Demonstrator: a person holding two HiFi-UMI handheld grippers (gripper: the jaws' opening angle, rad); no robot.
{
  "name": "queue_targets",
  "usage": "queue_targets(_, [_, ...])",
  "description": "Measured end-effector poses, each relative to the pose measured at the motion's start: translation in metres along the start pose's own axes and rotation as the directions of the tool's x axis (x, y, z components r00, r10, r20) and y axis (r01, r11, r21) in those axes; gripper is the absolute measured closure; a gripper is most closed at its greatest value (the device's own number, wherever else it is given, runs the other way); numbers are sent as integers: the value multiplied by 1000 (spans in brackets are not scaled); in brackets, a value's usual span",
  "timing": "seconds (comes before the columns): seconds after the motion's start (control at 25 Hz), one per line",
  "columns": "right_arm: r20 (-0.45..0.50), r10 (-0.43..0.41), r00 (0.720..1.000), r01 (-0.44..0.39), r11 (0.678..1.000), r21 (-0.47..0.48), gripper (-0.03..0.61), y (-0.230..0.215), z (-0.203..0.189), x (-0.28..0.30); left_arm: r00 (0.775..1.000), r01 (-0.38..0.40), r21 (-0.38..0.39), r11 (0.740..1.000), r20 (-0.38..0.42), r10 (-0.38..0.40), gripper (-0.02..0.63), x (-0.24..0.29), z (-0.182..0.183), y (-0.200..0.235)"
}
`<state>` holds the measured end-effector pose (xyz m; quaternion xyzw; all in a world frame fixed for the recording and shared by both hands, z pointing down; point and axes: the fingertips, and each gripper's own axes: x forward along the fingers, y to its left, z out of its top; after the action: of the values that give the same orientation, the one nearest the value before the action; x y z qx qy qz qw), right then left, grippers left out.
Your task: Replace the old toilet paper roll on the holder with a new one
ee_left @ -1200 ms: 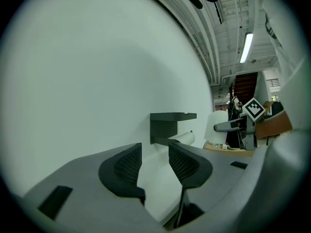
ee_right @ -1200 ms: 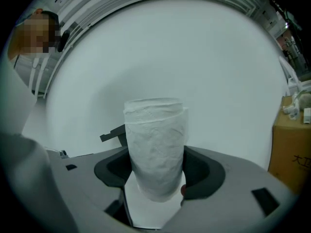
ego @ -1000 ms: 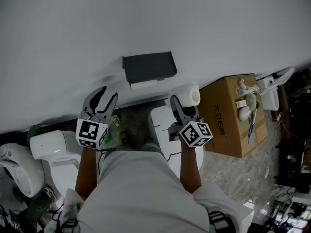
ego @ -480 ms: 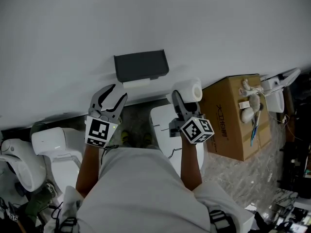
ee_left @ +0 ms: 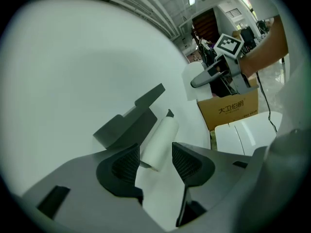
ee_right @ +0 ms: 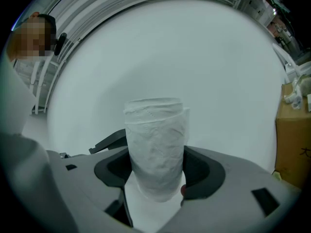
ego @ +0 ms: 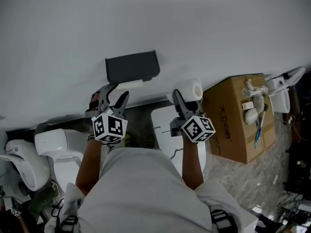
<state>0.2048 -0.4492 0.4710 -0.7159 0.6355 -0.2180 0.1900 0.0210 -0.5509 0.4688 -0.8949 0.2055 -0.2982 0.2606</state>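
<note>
Left gripper (ego: 114,97): jaws spread wide and just opened further. They point up at the holder, with nothing pinched. In the left gripper view the old roll lines up with the gap between the pads, but they do not press on it.
Holder (ego: 132,66): dark grey box on the white wall, above and just right of the left gripper.
Old roll (ego: 130,85): thin white cylinder lying crosswise under the holder and still mounted.
Right gripper (ee_right: 158,166): jaws closed on the new roll, pads squeezing its lower part from both sides.
New roll (ego: 189,91): fuller and white, held off to the right of the holder, near the wall but clear of the holder.
Cardboard box (ego: 238,115): on the floor at far right, not involved.
Done so far: the new roll is picked up and waiting, and the left gripper is lined up for the old one.
Left to do: grip and remove the old roll, set it aside, then fit the new roll on the holder.
</note>
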Motion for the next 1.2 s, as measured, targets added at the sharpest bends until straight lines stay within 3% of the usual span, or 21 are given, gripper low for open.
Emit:
queue_targets(0.16, [-7, -2, 1000, 2, 1000, 0, 276, -6, 3, -1, 999, -6, 58, 998, -32, 8, 393, 10, 2, -5])
queue_targets(0.36, [-10, -15, 1000, 15, 1000, 4, 276, -18, 5, -4, 995, -48, 185, 982, -78, 63, 388, 13, 0, -10])
queue_targets(0.64, [-20, -9, 1000, 9, 1000, 11, 276, -23, 4, -7, 992, -80, 225, 971, -77, 100, 377, 23, 7, -17])
queue_targets(1.04, [-19, -40, 999, 40, 999, 16, 276, -40, 8, -21, 969, -191, 387, 902, -74, 237, 377, 38, 9, -16])
queue_targets(1.2, [-14, -56, 998, 57, 998, 20, 276, -48, 9, -27, 969, -199, 373, 906, -61, 238, 382, 43, 13, -17])
